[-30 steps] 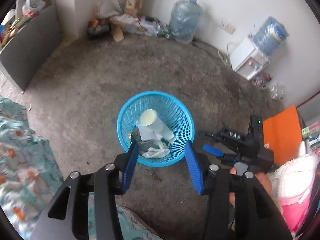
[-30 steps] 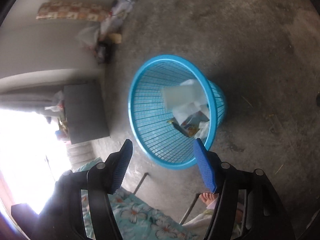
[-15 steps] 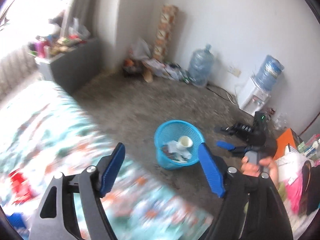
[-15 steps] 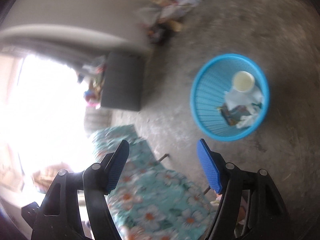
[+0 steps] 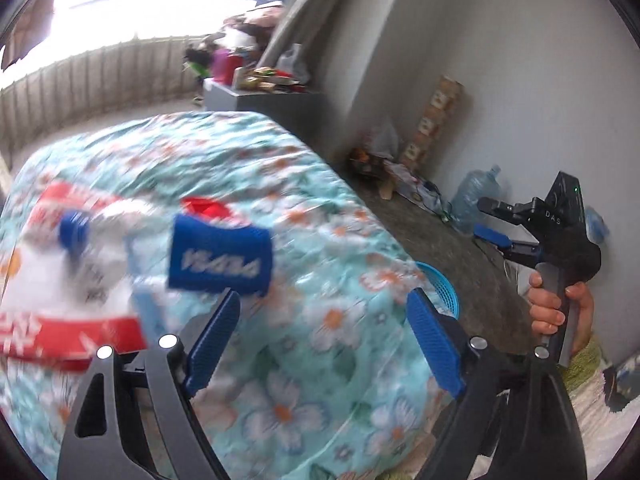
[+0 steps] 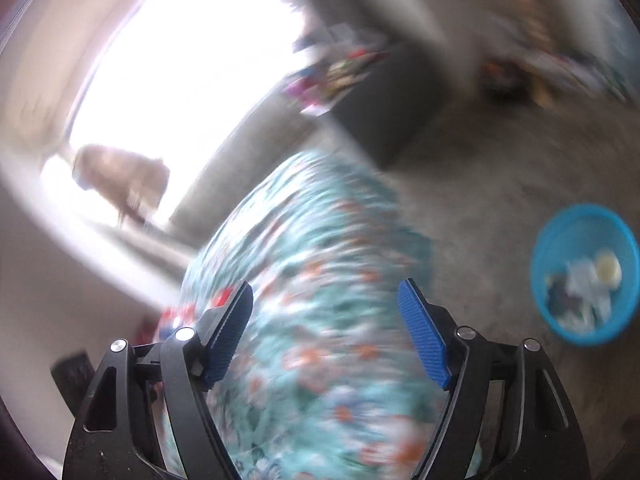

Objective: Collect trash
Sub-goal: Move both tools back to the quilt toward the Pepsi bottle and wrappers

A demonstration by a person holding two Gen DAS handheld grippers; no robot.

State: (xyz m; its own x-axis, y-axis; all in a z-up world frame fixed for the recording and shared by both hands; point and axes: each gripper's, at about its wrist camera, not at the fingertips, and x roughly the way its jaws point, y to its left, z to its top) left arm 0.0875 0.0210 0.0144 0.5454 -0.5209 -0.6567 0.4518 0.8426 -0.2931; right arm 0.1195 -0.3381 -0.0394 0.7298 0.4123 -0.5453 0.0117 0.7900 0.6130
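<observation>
Left gripper [image 5: 324, 336], seen from its own wrist camera, hangs over the flowered bed [image 5: 304, 240] with its jaws opening and nothing between them. Ahead on the bed lies the trash yet to be gathered: a blue packet [image 5: 220, 260] just beyond the fingertips, a blurred red-and-white wrapper [image 5: 68, 320] and what seems a bottle with a blue cap [image 5: 74, 232]. Past the bed's far edge peeks the rim of the blue basket [image 5: 444, 288] on the floor, and beside it a hand [image 5: 560, 304] holds the other gripper, well clear. From the right wrist camera, heavily smeared, the right gripper [image 6: 326, 332] also has its jaws opening, empty, above the bed. The basket [image 6: 548, 248] sits apart on bare floor at right, already holding a cup and crumpled papers, so the task looks partly done. Room between bed and basket appears open.
</observation>
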